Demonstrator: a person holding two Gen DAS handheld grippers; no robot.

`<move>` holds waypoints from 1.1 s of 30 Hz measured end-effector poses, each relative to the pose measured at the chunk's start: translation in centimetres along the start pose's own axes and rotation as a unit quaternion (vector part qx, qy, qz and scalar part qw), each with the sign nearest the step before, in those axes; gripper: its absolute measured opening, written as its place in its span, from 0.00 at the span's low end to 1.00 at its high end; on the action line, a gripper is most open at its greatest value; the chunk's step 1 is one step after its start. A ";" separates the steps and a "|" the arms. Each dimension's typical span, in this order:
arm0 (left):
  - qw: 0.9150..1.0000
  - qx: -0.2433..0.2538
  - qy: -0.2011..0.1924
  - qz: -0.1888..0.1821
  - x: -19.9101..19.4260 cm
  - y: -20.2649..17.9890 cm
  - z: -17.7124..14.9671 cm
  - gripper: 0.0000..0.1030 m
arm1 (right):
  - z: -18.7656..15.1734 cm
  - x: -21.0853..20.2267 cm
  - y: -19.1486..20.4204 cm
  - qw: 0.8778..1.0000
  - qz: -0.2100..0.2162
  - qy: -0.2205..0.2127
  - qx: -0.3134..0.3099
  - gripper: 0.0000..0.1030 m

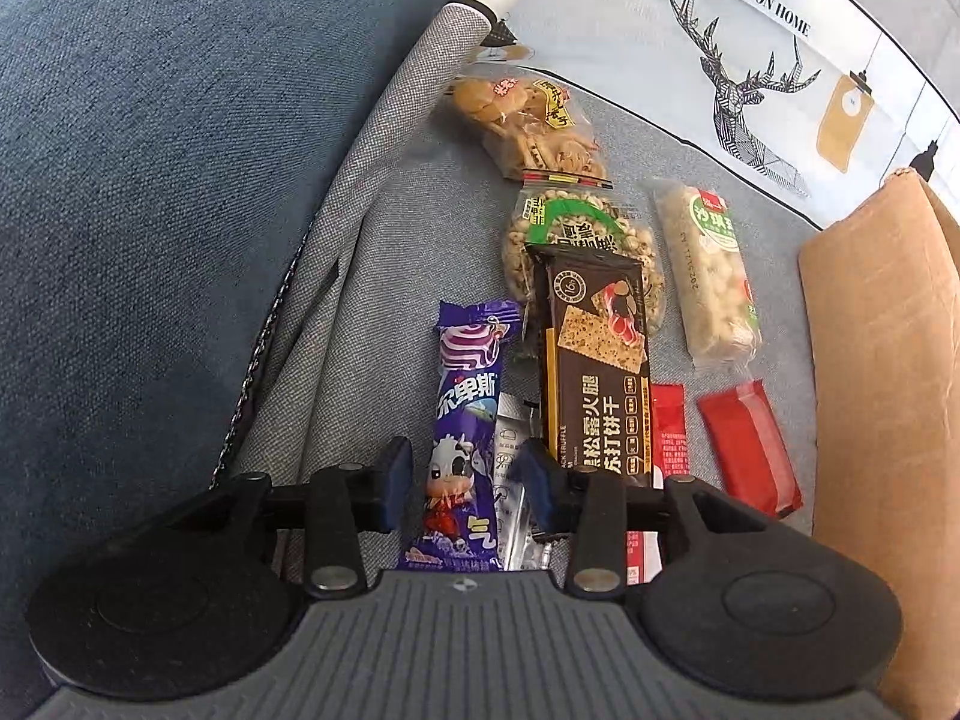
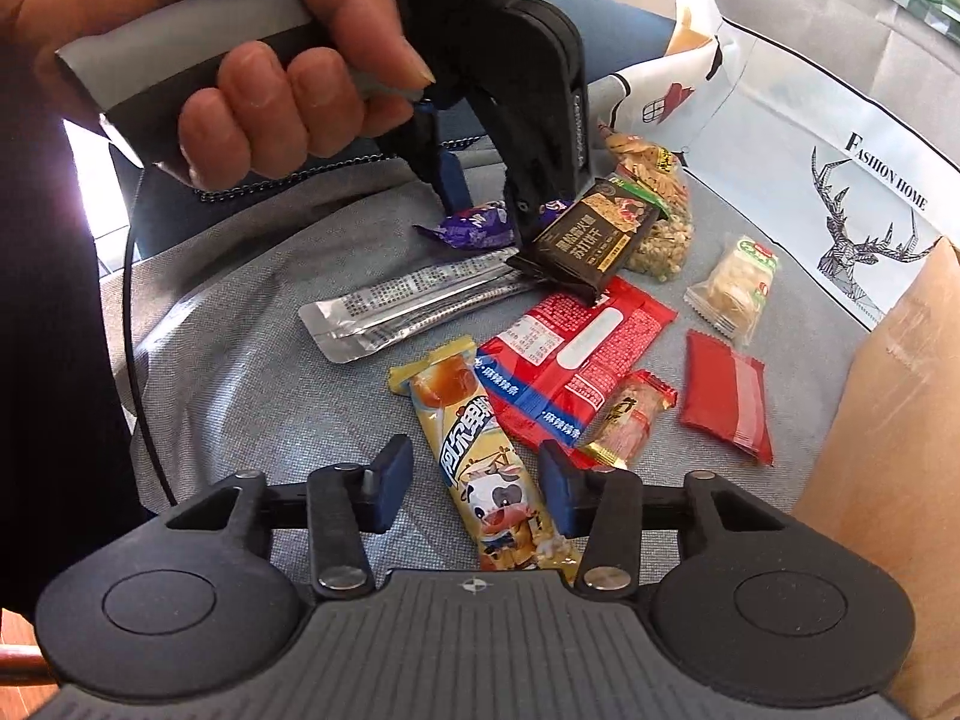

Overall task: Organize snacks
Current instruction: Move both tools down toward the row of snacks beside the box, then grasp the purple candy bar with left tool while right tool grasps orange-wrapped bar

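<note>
Grey woven cloth covers the seat where the snacks lie scattered, with a blue cushion behind and a cardboard box (image 2: 888, 420) at the right edge.

Nearest, the right tool (image 2: 474, 483) hangs over a yellow candy stick (image 2: 480, 468), its blue pads on either side of the wrapper but not pressing it, so it is released. That stick looks light and fairly stiff inside a slick, crinkly film; I would pinch it across the middle of its width, where the filling backs the wrapper, not at the flat crimped ends.

Just beyond lie a red snack pack (image 2: 576, 360), a small sausage (image 2: 630, 420) resting on it, a flat red sachet (image 2: 726, 396) and a long silver sachet (image 2: 408, 306). These are thin and floppy and would likely slide on the cloth.

Farther on, a hand (image 2: 240, 60) holds the left tool (image 1: 468, 474) down over a purple candy stick (image 1: 465, 444). The pads straddle it with gaps showing on both sides, so nothing is gripped yet. A black cracker pack (image 1: 594, 384) lies just beside it, overlapping a bag of puffed grain (image 1: 570, 240); the crackers probably break if squeezed hard.

Farthest are a rice bar (image 1: 708, 276) and a bag of fried crisps (image 1: 528, 126), both fragile.
</note>
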State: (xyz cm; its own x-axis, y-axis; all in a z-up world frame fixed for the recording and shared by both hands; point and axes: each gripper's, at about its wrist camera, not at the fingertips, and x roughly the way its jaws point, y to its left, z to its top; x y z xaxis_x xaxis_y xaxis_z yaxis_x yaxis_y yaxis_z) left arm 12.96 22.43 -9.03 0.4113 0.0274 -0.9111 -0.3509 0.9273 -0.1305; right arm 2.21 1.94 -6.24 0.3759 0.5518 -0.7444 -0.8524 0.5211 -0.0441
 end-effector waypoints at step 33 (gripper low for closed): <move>0.990 0.039 -0.006 -0.136 -4.3 -0.2 -2.3 0.15 | -0.5 -1.3 -2.1 0.993 -0.010 0.021 0.112 0.20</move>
State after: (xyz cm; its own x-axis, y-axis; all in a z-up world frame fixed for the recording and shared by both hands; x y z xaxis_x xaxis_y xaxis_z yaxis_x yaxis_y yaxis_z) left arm 9.33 21.24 -5.96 0.4917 -0.2238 -0.8415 -0.1590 0.9271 -0.3395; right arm 3.30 -0.15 -5.53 0.3730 0.5148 -0.7719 -0.7405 0.6665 0.0867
